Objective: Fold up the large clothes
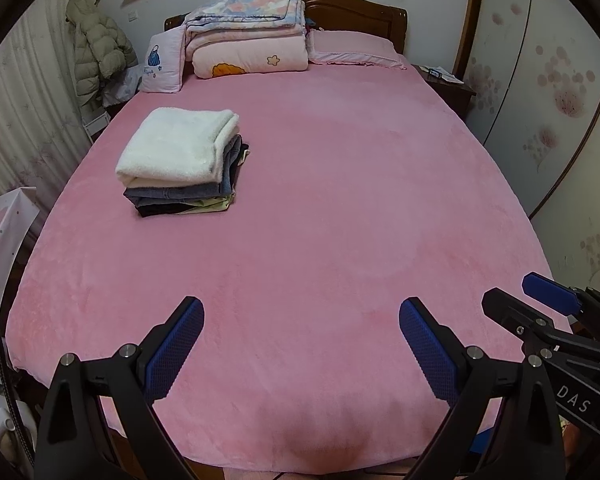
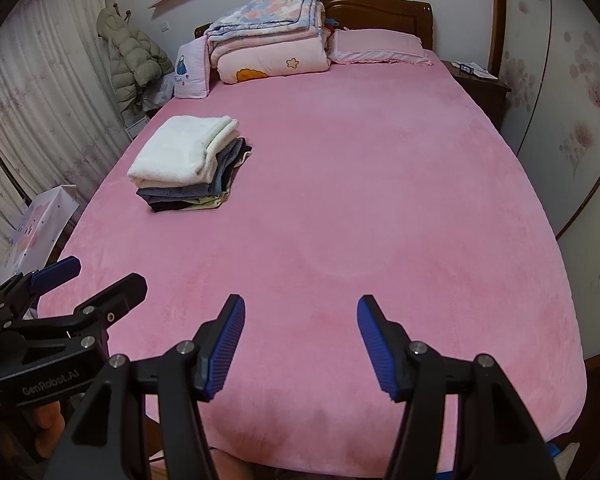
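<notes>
Pink bed (image 1: 320,240) fills both views, its near edge cut off below. Far left sits the stack of folded clothes (image 1: 180,164), white on top, lower layers hard to separate. Left gripper (image 1: 300,344) and right gripper (image 2: 300,344) hover parted, holding nothing.
</notes>
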A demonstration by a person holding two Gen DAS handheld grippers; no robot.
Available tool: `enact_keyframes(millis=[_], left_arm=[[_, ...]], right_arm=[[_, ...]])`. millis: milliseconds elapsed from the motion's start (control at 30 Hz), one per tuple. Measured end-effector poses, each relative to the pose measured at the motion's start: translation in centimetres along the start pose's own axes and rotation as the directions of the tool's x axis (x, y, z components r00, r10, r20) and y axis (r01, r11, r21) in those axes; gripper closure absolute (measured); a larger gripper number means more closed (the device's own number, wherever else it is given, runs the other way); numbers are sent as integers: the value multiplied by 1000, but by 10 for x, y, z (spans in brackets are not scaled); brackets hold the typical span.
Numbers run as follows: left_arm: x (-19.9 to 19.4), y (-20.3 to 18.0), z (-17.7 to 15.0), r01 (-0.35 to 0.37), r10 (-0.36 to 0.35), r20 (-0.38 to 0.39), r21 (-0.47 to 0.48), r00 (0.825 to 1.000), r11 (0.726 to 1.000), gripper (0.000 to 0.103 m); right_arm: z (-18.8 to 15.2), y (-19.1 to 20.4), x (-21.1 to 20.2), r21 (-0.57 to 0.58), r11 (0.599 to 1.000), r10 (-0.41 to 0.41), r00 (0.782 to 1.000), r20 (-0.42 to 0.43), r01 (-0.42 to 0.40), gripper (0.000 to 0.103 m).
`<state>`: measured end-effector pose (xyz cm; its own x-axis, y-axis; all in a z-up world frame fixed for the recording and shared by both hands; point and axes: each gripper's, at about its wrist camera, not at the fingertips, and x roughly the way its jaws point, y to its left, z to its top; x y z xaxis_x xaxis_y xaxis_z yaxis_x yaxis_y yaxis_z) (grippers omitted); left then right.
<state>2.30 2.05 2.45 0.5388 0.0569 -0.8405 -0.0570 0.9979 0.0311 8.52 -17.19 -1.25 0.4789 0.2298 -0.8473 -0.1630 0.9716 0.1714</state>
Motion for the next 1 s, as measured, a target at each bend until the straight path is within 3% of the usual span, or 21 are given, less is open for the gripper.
enact_keyframes(millis=[1000], left_arm=[[9,4,6,24,-24,-23,-3,999,1000,5]], right_arm=[[2,-5,2,9,1000,-6,1000,-8,6,43]])
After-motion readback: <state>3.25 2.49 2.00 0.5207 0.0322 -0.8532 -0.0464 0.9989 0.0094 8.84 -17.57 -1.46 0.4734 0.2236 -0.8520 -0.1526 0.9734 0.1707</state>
